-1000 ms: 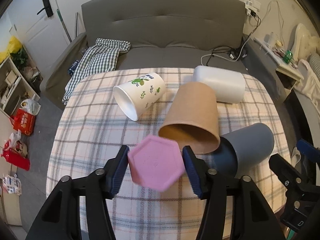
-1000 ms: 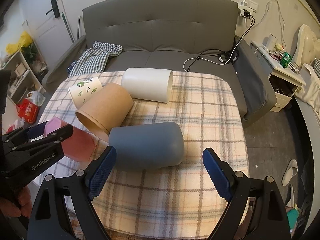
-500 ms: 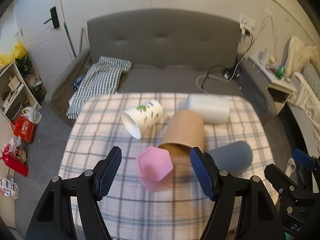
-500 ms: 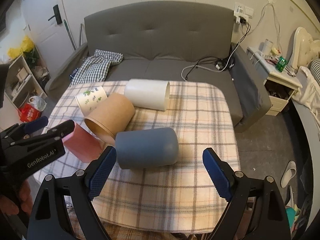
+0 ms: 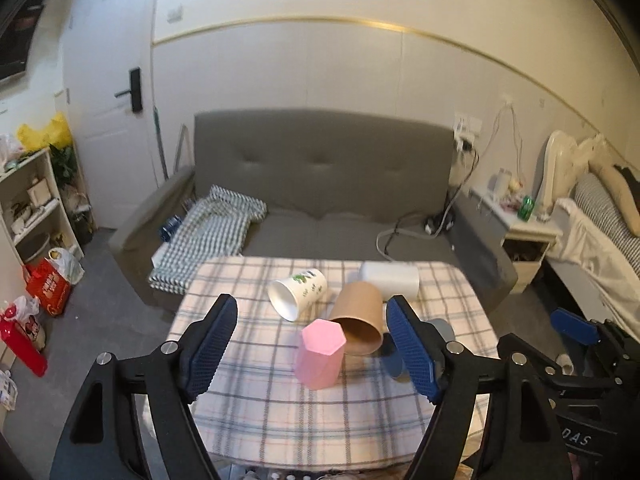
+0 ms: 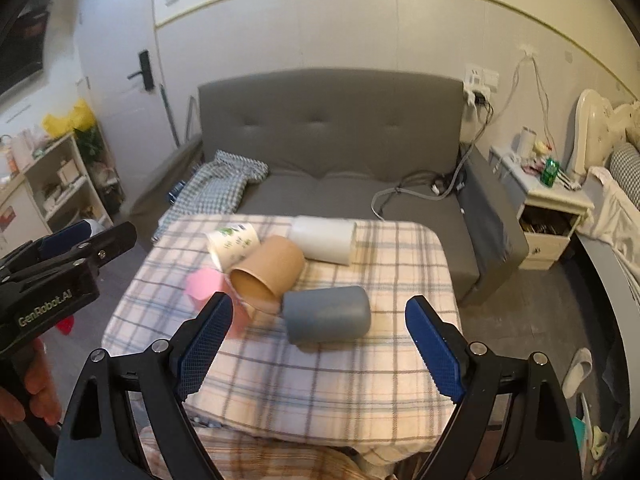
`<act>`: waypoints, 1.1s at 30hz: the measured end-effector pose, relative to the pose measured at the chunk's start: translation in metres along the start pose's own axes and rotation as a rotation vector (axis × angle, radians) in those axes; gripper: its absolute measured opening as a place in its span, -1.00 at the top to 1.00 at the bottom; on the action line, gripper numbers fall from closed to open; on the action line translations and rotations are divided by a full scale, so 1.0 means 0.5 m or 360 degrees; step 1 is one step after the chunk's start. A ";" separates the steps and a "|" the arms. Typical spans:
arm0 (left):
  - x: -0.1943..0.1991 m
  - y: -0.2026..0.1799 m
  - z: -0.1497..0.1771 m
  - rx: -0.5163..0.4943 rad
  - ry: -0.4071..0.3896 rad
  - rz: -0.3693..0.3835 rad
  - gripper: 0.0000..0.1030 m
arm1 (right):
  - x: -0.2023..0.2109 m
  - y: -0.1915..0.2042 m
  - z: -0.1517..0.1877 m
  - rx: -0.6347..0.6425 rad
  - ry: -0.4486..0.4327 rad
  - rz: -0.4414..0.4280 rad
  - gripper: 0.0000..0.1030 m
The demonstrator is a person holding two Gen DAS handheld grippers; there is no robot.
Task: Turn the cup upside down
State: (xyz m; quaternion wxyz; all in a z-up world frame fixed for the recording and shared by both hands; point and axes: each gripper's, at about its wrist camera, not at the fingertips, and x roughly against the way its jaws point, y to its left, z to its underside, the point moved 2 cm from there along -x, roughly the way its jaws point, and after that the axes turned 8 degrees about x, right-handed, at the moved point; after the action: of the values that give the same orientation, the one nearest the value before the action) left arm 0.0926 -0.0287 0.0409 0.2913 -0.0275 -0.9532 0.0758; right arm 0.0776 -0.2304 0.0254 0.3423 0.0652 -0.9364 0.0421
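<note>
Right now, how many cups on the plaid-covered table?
5. Pink hexagonal plastic cup stands base-up at front left; brown paper cup, white leaf-print paper cup, plain white cup and grey-blue cup lie on their sides. None seem hidden.

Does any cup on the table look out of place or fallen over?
Yes. Four cups lie on their sides: the leaf-print cup, brown cup, white cup and grey cup. Only the pink cup stands, closed end up.

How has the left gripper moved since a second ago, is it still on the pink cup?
Yes, it moved. The left gripper let go and pulled back and up; the pink hexagonal cup now stands alone on the plaid tablecloth.
</note>
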 end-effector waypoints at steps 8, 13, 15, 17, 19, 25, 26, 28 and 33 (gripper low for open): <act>0.067 0.048 0.075 0.0010 -0.0109 -0.0033 -0.58 | 0.036 0.045 0.067 0.0026 -0.0118 -0.0059 -0.72; 0.077 0.047 0.120 -0.0019 -0.0146 -0.0017 -0.66 | 0.059 0.055 0.100 0.0039 -0.0164 -0.0063 -0.72; 0.079 0.042 0.133 -0.0038 -0.0176 -0.0017 -0.73 | 0.065 0.052 0.108 0.0026 -0.0181 -0.0066 -0.72; 0.084 0.039 0.146 -0.0048 -0.0228 -0.0038 -0.86 | 0.064 0.048 0.115 0.0013 -0.0195 -0.0057 -0.78; 0.083 0.041 0.153 -0.0044 -0.0252 -0.0075 -0.91 | 0.060 0.043 0.121 -0.0002 -0.0207 -0.0036 -0.87; 0.072 0.067 0.173 0.0029 -0.0191 -0.0100 -0.91 | 0.038 0.033 0.134 -0.0044 -0.0171 -0.0044 -0.95; 0.071 0.070 0.175 0.0039 -0.0189 -0.0108 -0.91 | 0.036 0.033 0.135 -0.0046 -0.0168 -0.0046 -1.00; 0.074 0.075 0.176 0.0053 -0.0194 -0.0107 -0.91 | 0.033 0.035 0.140 -0.0052 -0.0161 -0.0047 -1.00; 0.078 0.078 0.178 0.0039 -0.0201 -0.0119 -0.91 | 0.030 0.040 0.143 -0.0039 -0.0153 -0.0052 -1.00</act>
State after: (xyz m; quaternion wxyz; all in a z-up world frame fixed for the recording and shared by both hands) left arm 0.0108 0.0023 -0.0169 0.2335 0.0164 -0.9691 0.0780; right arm 0.0179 -0.2207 -0.0204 0.2985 0.0783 -0.9510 0.0219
